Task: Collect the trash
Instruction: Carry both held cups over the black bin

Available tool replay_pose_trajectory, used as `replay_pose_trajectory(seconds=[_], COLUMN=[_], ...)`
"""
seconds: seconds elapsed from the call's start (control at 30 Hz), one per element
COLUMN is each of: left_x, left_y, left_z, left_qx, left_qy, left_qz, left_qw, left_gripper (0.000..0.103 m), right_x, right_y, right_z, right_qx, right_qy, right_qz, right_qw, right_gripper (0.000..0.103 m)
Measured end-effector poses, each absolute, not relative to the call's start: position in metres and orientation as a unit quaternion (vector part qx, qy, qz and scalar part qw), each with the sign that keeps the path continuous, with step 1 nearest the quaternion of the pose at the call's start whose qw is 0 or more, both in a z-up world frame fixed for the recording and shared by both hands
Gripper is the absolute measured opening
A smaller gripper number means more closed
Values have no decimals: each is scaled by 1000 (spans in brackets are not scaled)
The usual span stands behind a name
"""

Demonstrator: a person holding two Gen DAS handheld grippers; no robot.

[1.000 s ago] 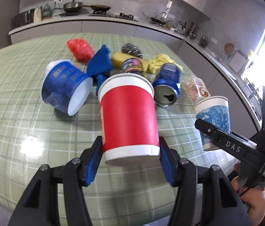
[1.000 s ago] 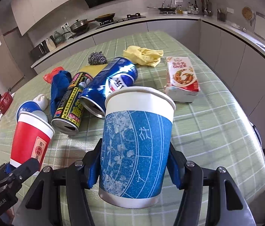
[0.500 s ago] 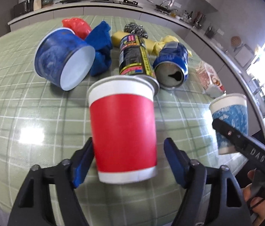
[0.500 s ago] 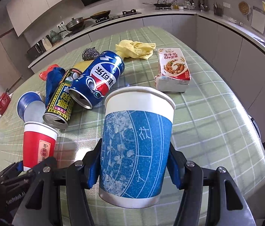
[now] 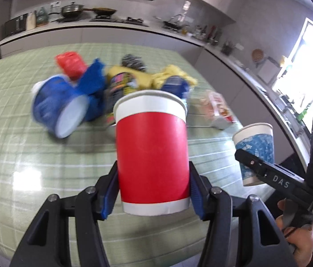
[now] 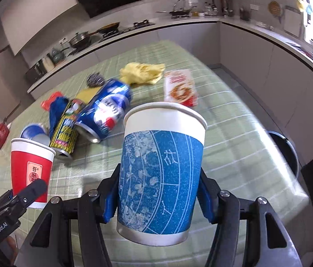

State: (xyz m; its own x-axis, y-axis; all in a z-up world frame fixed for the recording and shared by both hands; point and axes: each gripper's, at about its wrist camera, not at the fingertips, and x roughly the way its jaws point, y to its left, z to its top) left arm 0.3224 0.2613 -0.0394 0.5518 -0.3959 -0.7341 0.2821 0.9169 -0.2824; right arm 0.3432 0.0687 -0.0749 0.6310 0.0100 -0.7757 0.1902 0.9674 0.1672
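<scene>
My left gripper is shut on a red paper cup, held upright above the table's near edge; it also shows in the right wrist view. My right gripper is shut on a blue patterned paper cup, upright, also in the left wrist view. On the green checked table lie a blue bowl-cup, a yellow-black can, a blue soda can and a snack carton.
A red bag, blue cloth, metal scourer and yellow cloth lie further back. A black bin stands on the floor at the table's right. Kitchen counters run behind and right.
The left gripper had loosened around the red cup half a second ago and has closed on it again and lifted it. The right gripper keeps its blue cup and has shifted slightly.
</scene>
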Motion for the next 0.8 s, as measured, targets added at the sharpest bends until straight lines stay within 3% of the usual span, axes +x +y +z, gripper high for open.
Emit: replay_pose_trajectory(seconds=[0.43,0.8], left_x=[322,341], left_y=[100,-57], left_z=[-36,-63], left_qx=[-38,-45], left_qy=[424,455], left_qz=[-266,-254], left_qw=[865,852], left_gripper=[57,57], right_x=[300,325], right_y=[-111,-286], right_z=[-61,-129], right_qx=[148,134], right_qy=[387,463], right_qz=[-137,-89], right_qw=[900,872], right_gripper=[62,62])
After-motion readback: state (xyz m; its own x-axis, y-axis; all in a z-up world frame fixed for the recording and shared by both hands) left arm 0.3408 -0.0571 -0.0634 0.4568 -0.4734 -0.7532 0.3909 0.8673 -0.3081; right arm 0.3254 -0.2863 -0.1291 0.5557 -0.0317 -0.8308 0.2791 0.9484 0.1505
